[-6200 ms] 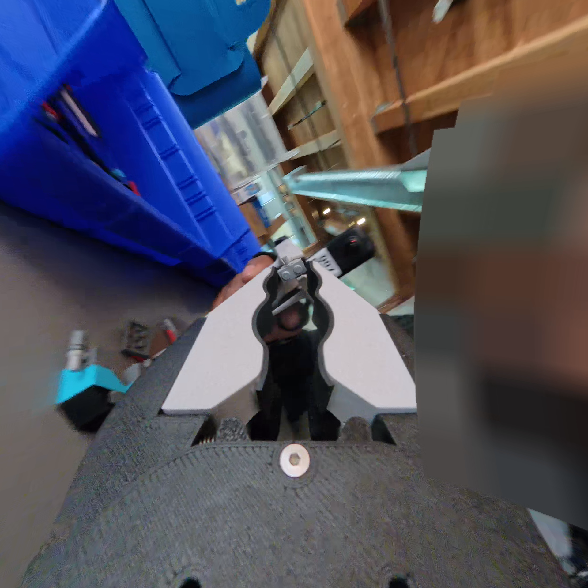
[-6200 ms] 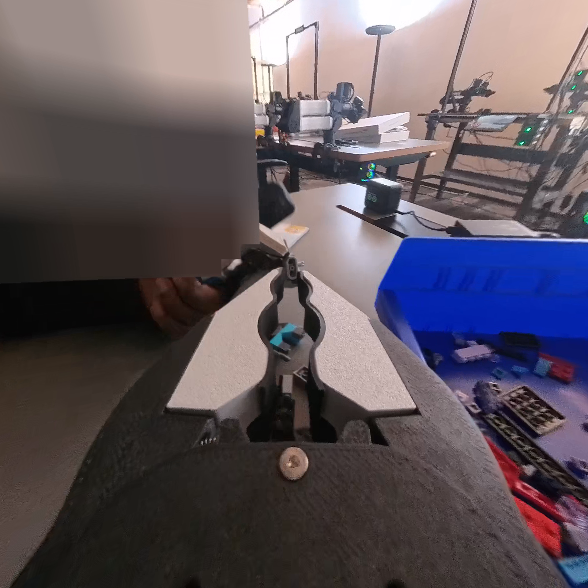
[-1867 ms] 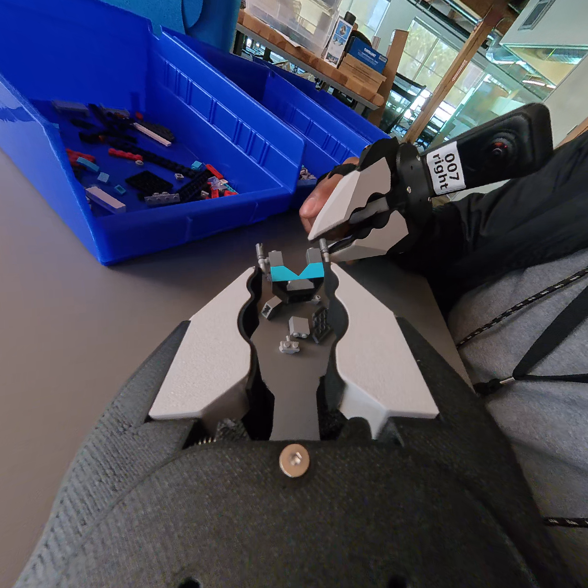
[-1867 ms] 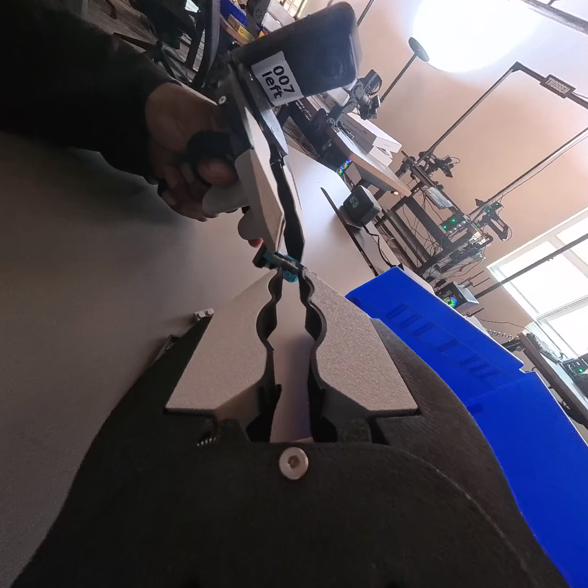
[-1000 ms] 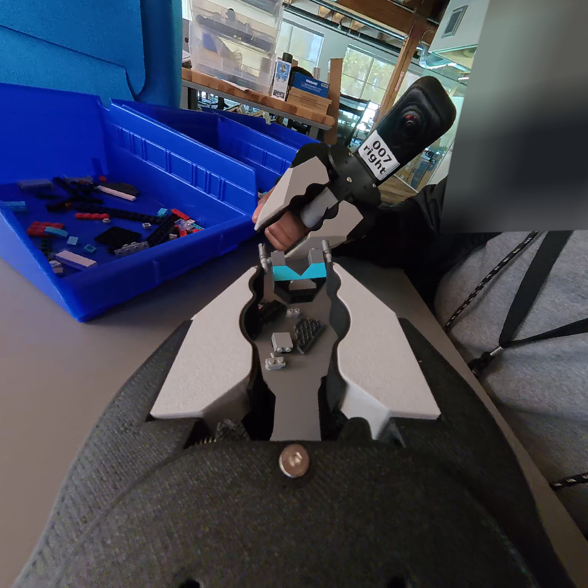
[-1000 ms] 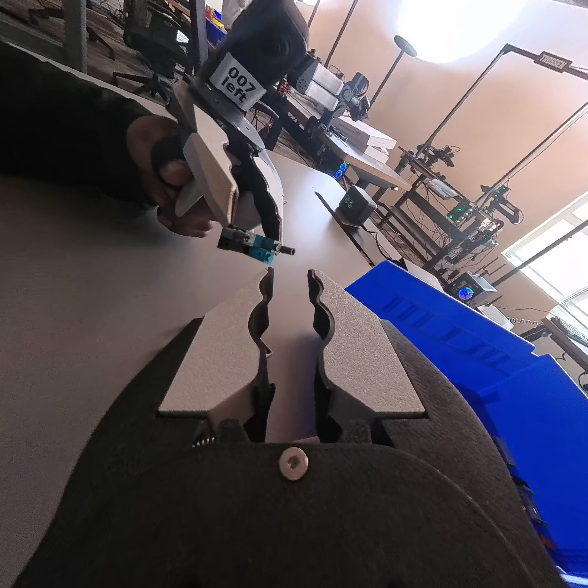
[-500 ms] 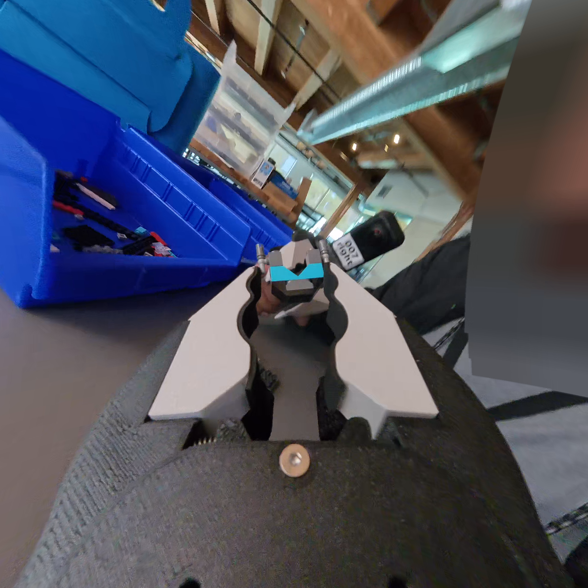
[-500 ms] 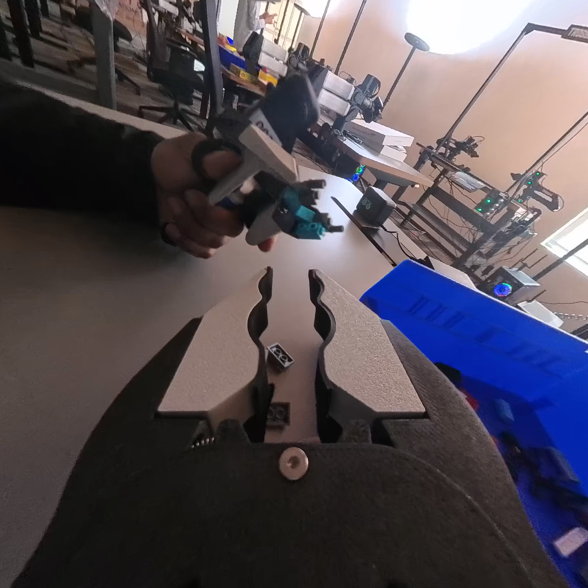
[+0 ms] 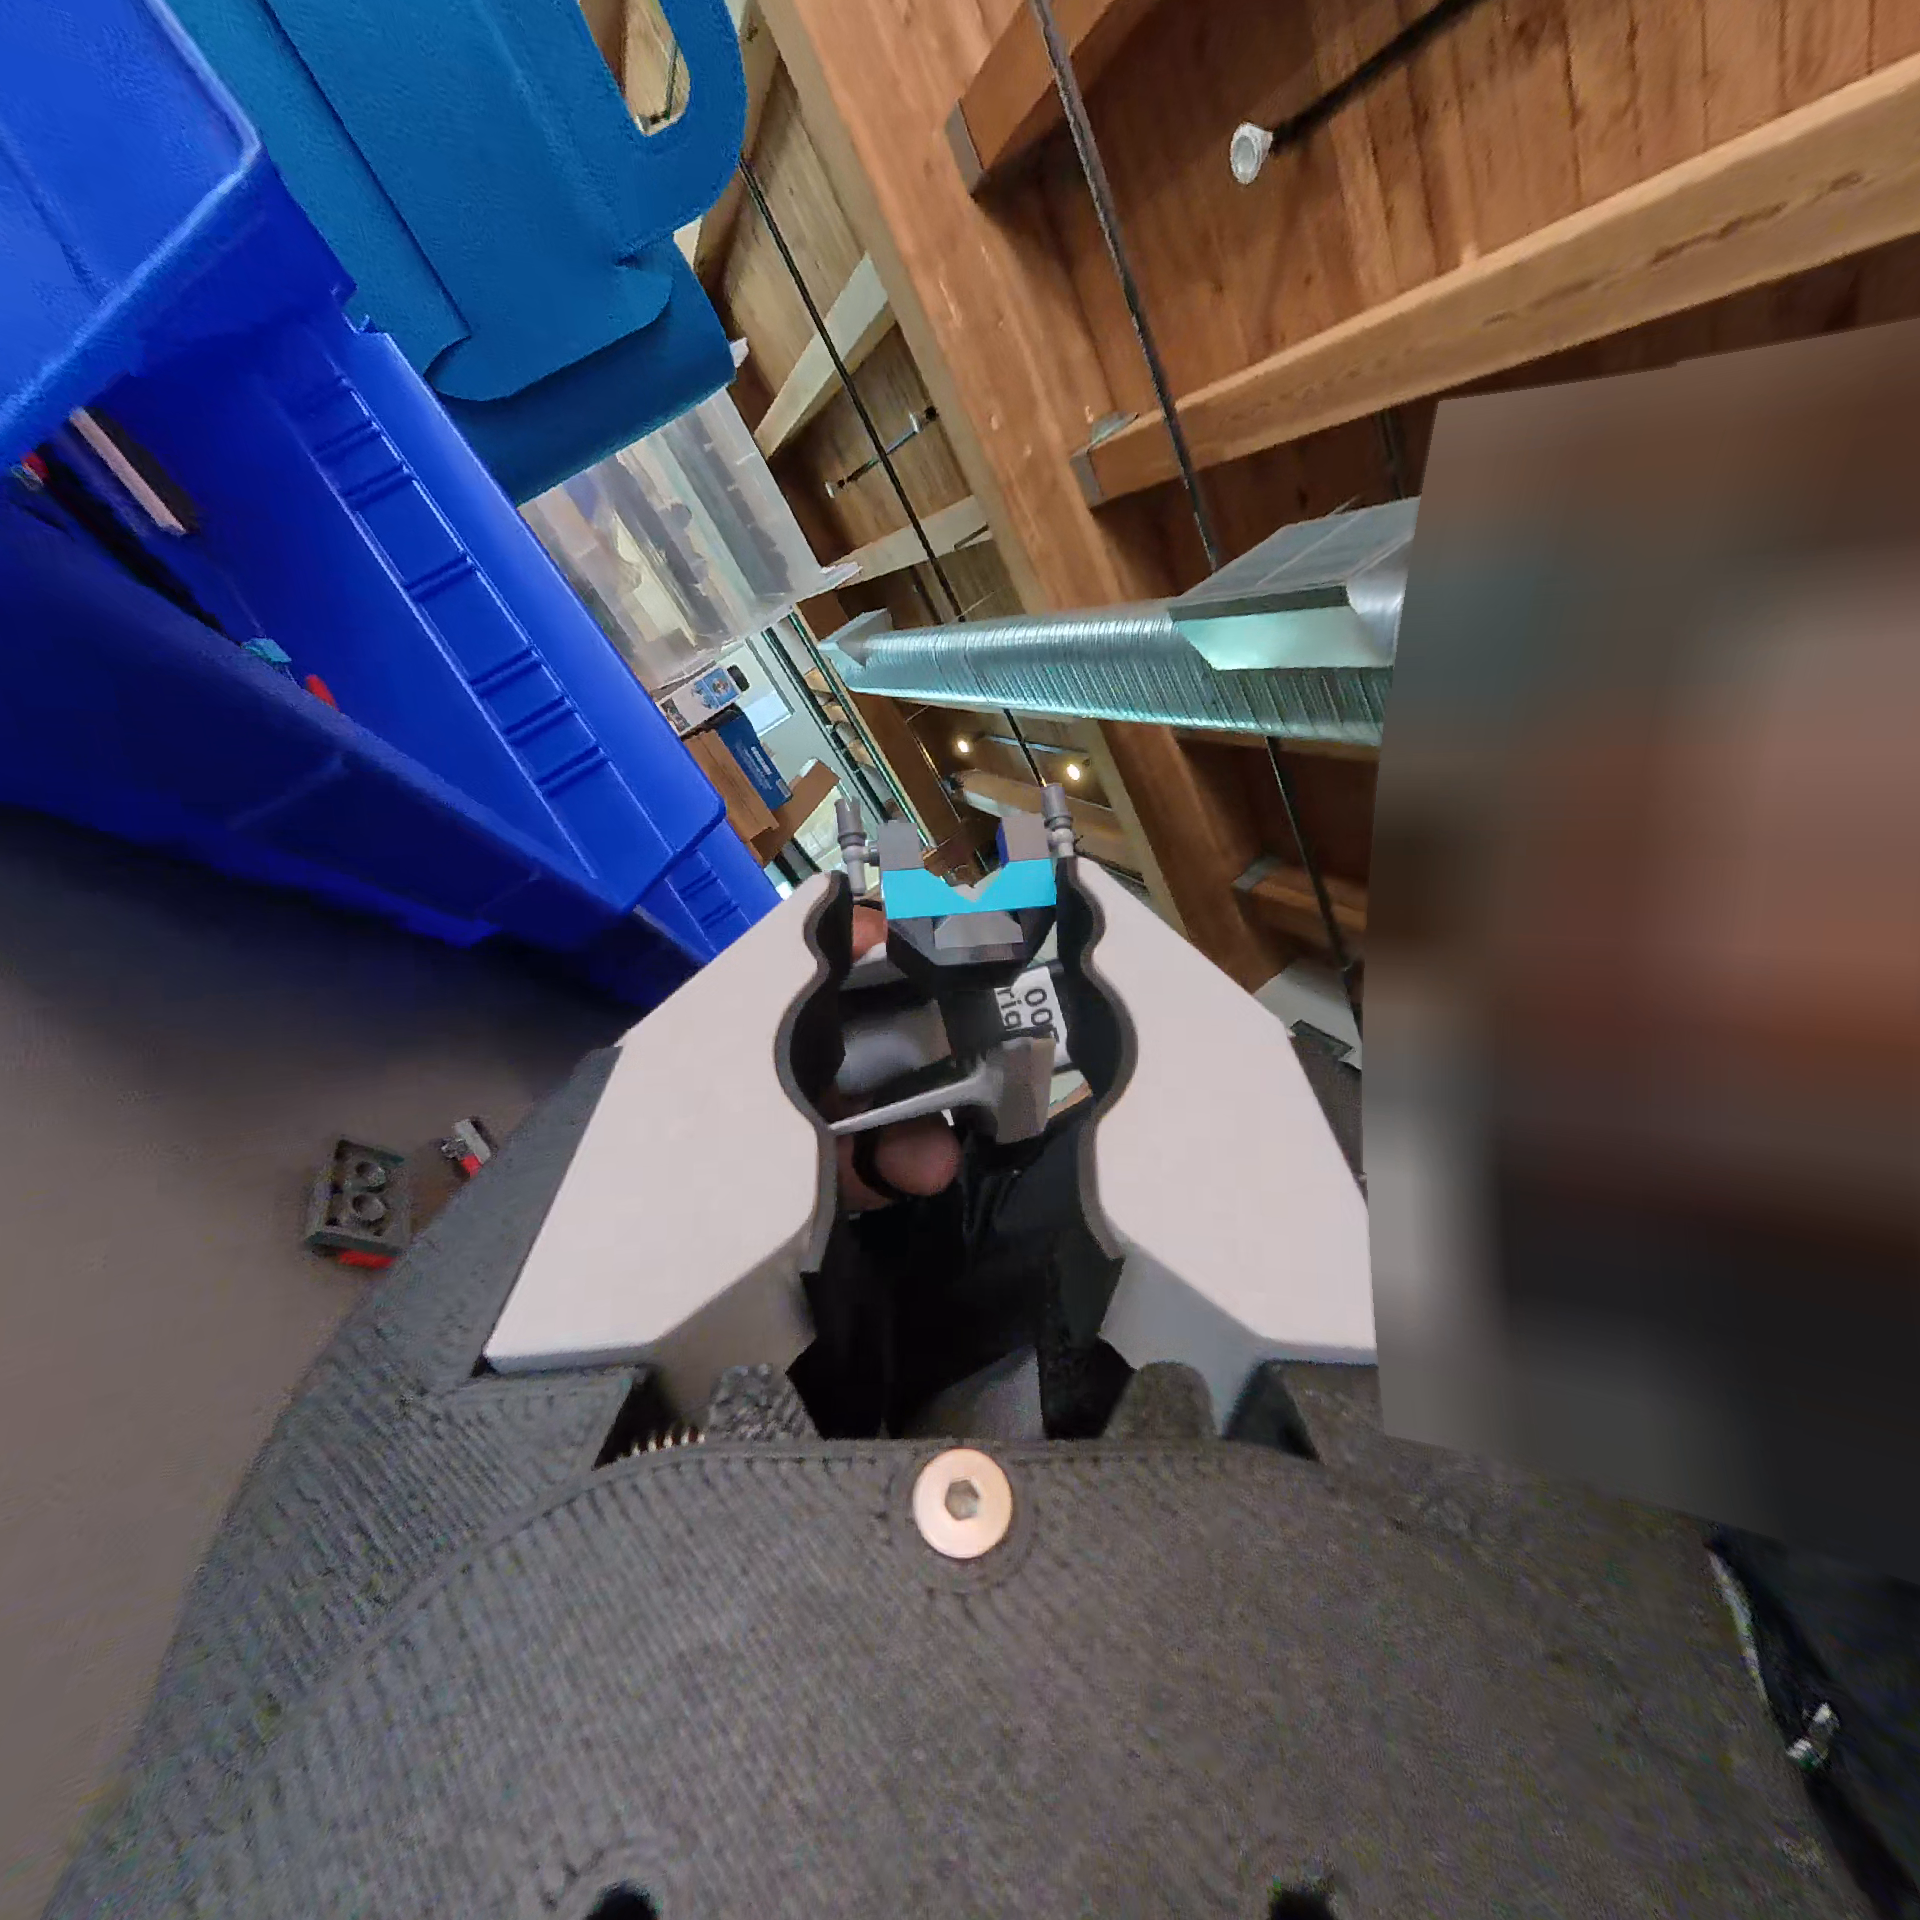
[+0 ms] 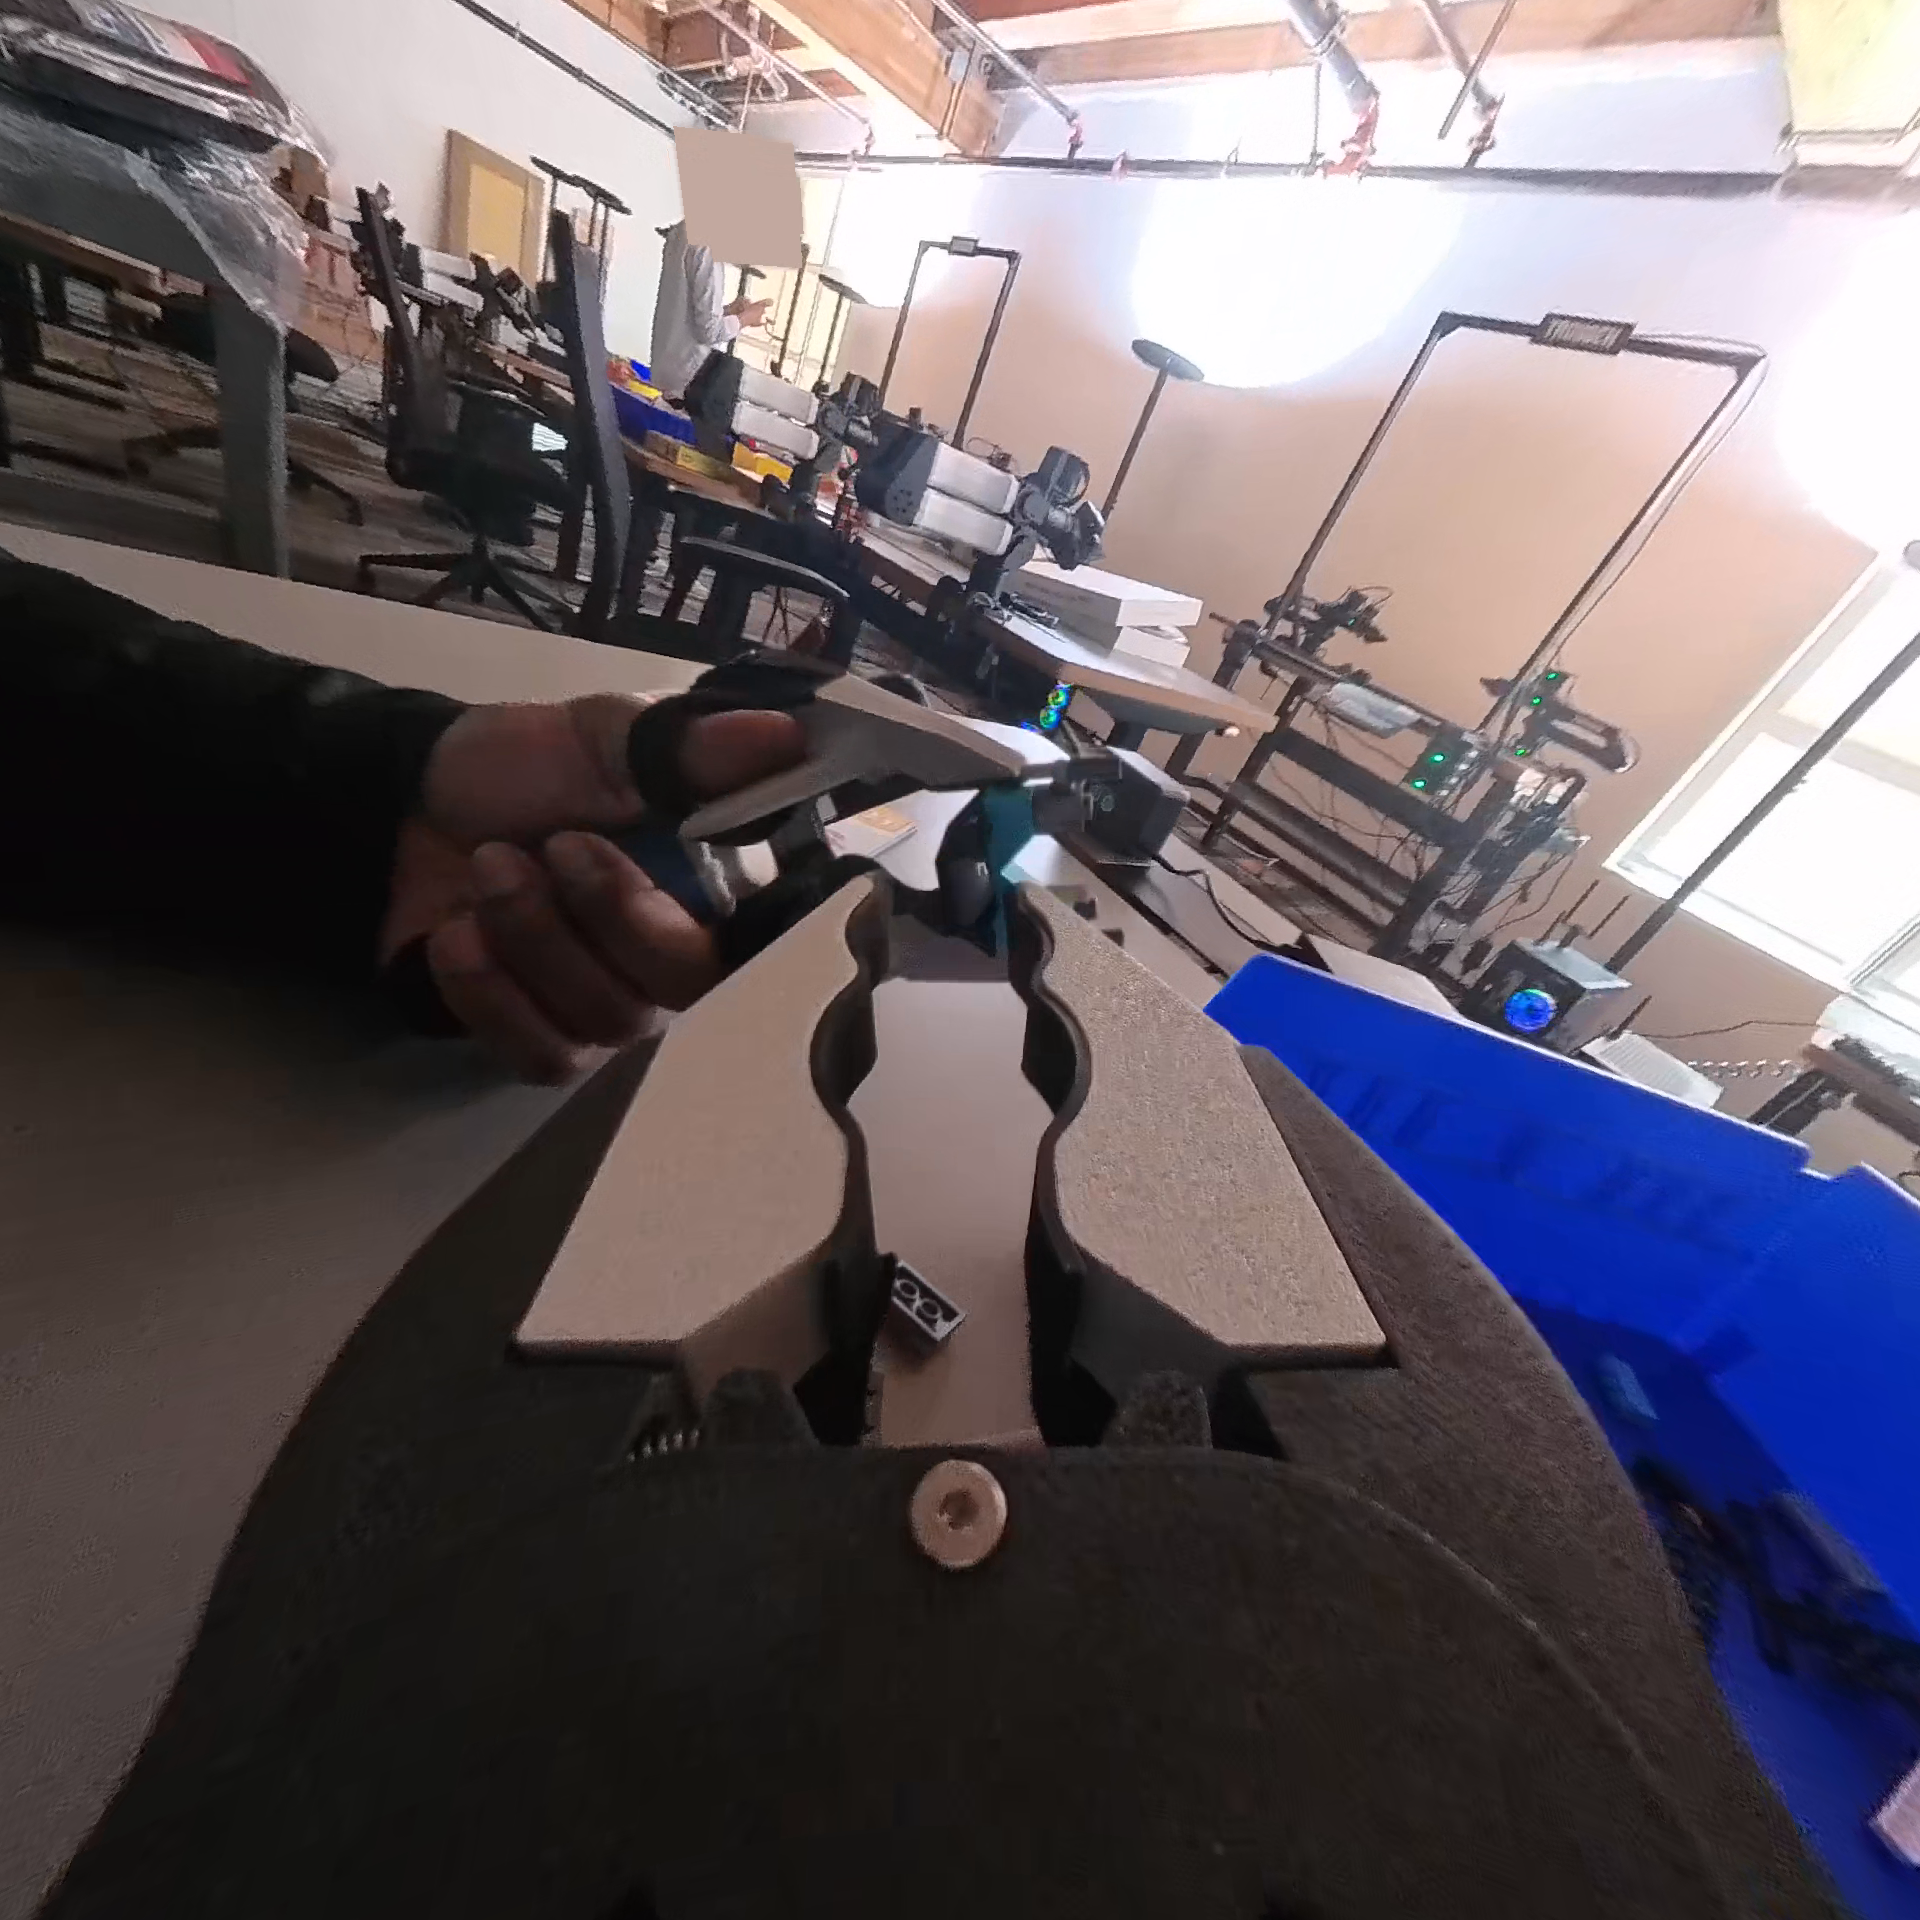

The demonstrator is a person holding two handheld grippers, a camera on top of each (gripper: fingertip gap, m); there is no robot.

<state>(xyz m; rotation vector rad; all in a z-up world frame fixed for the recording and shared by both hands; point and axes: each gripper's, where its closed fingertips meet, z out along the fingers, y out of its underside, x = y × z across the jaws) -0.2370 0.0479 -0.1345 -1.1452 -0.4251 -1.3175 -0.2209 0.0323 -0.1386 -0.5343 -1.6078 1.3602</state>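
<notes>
Overhead, I am clamping my left gripper on a teal-and-black brick assembly. My empty right gripper, jaws apart, is nearing it; steady, square alignment seems wise.

Matt, grainy grey plastic is seen on the left gripper fingers, rough ribbed black print on its body. A glossy plastic brick assembly is clamped there. Smooth blue plastic bins, varnished wooden shelving and a matt grey table are shown.
</notes>
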